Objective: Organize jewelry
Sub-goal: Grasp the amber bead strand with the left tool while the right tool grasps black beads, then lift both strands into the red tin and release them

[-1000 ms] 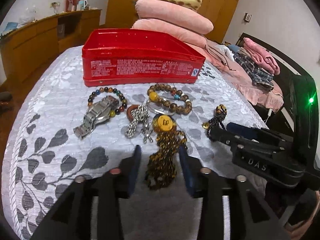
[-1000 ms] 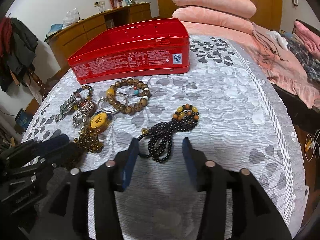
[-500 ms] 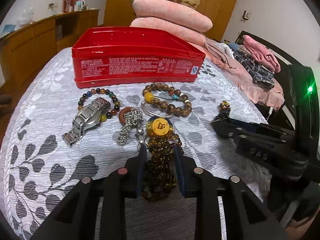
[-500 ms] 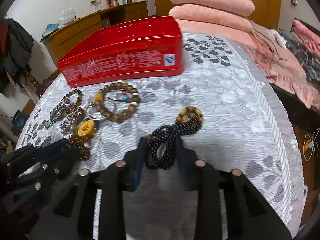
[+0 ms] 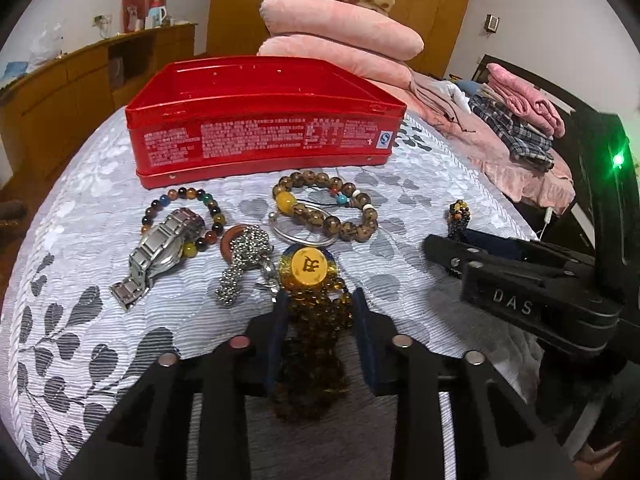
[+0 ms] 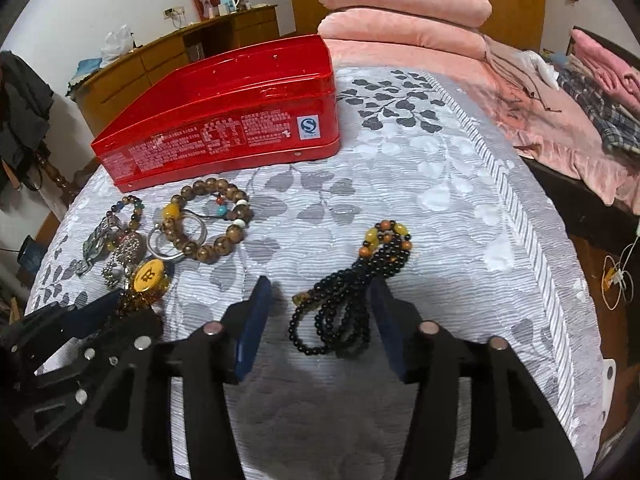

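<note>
Left gripper [image 5: 318, 336] clamped on amber bead strand [image 5: 316, 344] lying on bedspread [image 5: 80, 312] before red tin [image 5: 260, 128]; right gripper [image 6: 320, 320] jaws just reopening, loosely around black bead strand [image 6: 344, 300]; both limp, slippery; grip bunched middles.

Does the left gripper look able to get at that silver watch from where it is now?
Probably yes. The left gripper is shut on the amber bead string, so it must drop that first; the silver watch lies uncovered nearby.
</note>
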`<move>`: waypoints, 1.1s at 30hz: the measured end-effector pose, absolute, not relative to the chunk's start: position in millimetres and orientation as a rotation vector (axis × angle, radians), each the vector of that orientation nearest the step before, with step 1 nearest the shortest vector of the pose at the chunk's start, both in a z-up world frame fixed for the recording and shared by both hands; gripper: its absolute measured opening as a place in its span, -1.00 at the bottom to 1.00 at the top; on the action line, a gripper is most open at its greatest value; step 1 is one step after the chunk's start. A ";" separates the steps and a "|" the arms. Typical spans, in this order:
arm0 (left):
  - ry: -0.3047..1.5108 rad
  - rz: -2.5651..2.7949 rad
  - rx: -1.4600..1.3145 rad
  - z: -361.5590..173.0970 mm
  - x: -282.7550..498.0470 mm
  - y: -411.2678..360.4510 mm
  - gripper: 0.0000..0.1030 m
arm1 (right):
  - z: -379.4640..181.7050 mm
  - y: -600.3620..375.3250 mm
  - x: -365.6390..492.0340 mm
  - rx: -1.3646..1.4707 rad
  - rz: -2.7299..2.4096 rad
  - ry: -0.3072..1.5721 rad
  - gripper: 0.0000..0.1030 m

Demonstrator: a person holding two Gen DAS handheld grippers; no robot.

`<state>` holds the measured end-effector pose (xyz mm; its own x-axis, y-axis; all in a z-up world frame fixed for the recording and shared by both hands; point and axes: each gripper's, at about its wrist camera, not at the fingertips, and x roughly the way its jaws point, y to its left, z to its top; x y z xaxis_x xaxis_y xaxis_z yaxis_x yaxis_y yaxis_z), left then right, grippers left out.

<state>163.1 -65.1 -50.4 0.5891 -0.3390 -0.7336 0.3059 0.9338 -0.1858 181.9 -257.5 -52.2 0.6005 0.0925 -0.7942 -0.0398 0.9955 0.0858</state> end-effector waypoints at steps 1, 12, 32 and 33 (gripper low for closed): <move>0.863 -0.377 -0.050 -50.1 163.2 -63.5 -0.51 | -52.0 -259.8 181.8 0.069 0.081 0.923 -0.39; 0.822 -0.415 -0.129 -34.7 144.6 -46.2 -0.61 | -35.5 -251.6 161.7 0.048 0.186 0.874 -0.72; 0.692 -0.385 -0.227 4.6 143.7 -9.8 -0.77 | -3.1 -238.9 154.1 0.024 0.254 0.795 -0.72; 0.683 -0.380 -0.225 7.4 145.2 -8.3 -0.77 | -1.5 -237.9 155.7 0.022 0.258 0.791 -0.72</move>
<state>145.2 -8.3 7.4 0.7110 -0.4121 -0.5698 0.2668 0.9078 -0.3237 155.7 -237.9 -1.5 0.6737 0.2373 -0.6999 -0.2209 0.9684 0.1157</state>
